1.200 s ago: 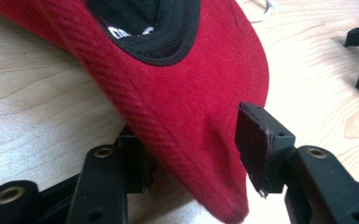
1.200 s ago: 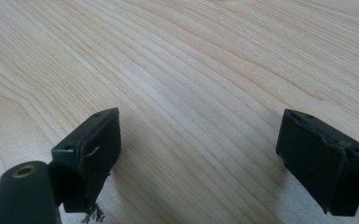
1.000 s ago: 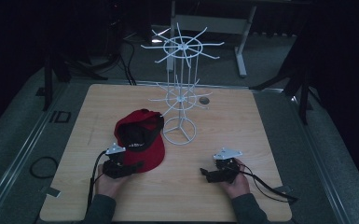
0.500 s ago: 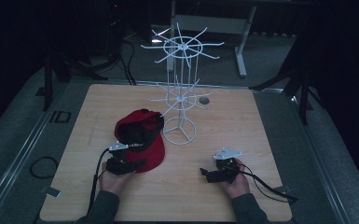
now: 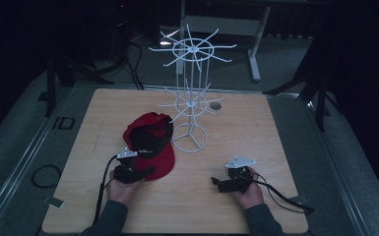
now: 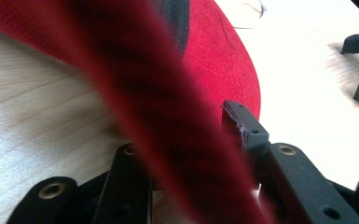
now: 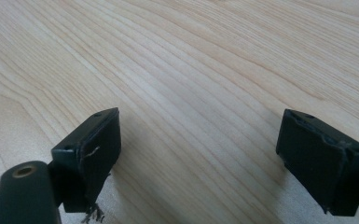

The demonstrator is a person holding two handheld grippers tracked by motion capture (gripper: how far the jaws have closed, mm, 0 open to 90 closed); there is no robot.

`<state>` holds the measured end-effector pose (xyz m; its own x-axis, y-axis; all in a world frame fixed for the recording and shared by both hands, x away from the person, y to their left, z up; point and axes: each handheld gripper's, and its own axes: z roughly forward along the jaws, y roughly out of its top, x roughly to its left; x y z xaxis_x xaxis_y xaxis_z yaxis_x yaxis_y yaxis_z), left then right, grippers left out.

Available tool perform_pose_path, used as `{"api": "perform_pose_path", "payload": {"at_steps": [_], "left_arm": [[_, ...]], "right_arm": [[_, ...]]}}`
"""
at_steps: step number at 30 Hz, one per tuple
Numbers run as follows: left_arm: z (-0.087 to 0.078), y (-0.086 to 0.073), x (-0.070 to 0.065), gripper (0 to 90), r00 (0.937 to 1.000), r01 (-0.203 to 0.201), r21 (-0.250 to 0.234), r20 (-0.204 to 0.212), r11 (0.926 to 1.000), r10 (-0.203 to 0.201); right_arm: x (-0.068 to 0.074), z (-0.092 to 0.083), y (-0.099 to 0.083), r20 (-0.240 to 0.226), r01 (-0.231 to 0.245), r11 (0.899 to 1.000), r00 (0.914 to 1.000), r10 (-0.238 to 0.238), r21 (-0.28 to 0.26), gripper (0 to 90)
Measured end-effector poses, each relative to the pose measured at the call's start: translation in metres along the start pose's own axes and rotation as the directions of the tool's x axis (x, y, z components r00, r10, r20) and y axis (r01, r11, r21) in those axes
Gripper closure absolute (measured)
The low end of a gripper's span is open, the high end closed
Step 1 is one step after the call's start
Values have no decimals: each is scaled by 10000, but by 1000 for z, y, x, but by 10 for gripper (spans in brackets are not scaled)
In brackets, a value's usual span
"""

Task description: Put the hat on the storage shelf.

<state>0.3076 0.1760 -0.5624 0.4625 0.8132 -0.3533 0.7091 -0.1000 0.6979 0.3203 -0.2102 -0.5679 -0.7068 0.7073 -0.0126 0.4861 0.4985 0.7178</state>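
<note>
Closed left gripper (image 5: 137, 173) fingers on the brim of the red cap (image 5: 150, 142), lying just beside the wire rack's (image 5: 191, 103) base, since a second earlier; kept right gripper (image 5: 226, 183) fingers apart above bare surface (image 5: 256, 123), likely readying a lift.

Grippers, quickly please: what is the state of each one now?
Left gripper: shut on the brim of the red cap.
Right gripper: open, nothing between its jaws, just above the wooden table.
</note>
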Motion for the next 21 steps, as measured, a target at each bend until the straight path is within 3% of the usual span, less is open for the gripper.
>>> {"api": "perform_pose_path", "payload": {"at_steps": [10, 15, 21], "left_arm": [[-13, 0, 4, 785, 9985, 367, -881, -384, 9954, -402], [-20, 1, 5, 827, 9979, 233, -1331, -570, 9908, -311], [-23, 0, 7, 832, 9967, 164, -1503, -761, 9885, -281]], "right_arm": [[0, 0, 0, 0, 1, 10000, 10000, -1, 2, 136], [0, 0, 0, -1, 0, 10000, 10000, 0, 5, 136], [0, 0, 0, -1, 3, 10000, 10000, -3, 11, 136]]}}
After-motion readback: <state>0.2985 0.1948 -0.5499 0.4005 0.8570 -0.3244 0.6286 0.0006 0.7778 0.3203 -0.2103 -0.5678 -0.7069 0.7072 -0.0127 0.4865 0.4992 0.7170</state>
